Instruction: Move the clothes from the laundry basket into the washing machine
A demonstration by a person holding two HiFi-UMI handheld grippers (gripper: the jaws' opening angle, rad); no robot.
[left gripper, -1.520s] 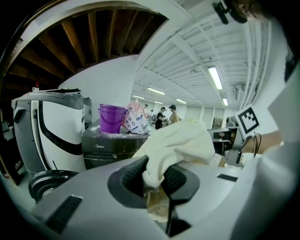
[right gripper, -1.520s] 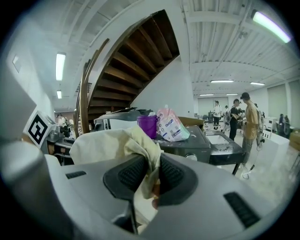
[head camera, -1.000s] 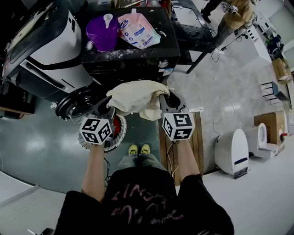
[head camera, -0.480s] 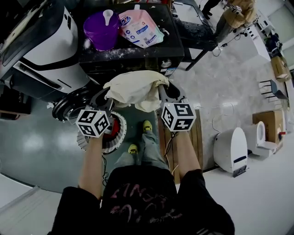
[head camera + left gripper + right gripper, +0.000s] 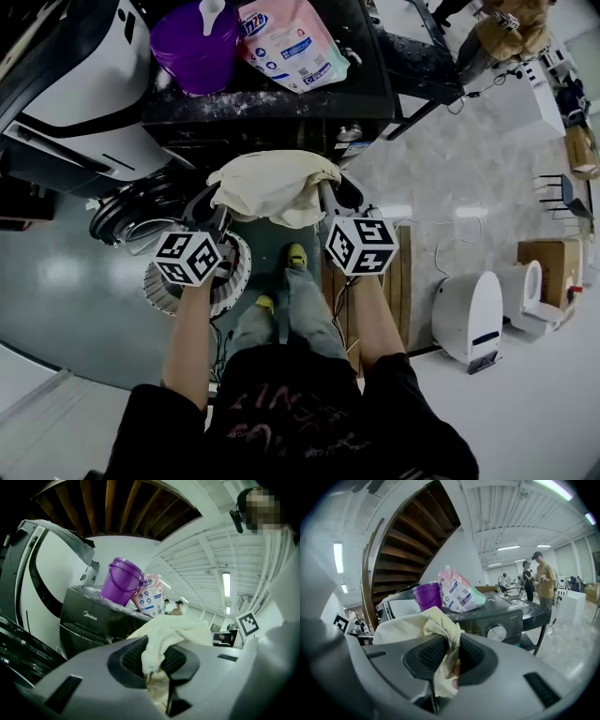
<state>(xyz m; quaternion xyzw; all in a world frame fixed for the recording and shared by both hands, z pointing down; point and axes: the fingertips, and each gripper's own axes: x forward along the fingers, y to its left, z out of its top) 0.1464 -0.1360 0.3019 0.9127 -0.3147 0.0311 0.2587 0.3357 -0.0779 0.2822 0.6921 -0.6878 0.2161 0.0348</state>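
Left gripper [image 5: 157, 660] and right gripper [image 5: 452, 656] each clamp an edge of cloth [image 5: 272, 186] hanging between them; it looks soft, light and floppy, so the edges grip best.

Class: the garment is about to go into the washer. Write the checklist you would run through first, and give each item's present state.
1. Left gripper shut on the cream garment: ok.
2. Right gripper shut on the same garment: ok.
3. Washing machine door swung open: ok.
4. Drum opening free: cannot tell, the garment hides it.
5. Garment hangs clear of the laundry basket: ok.
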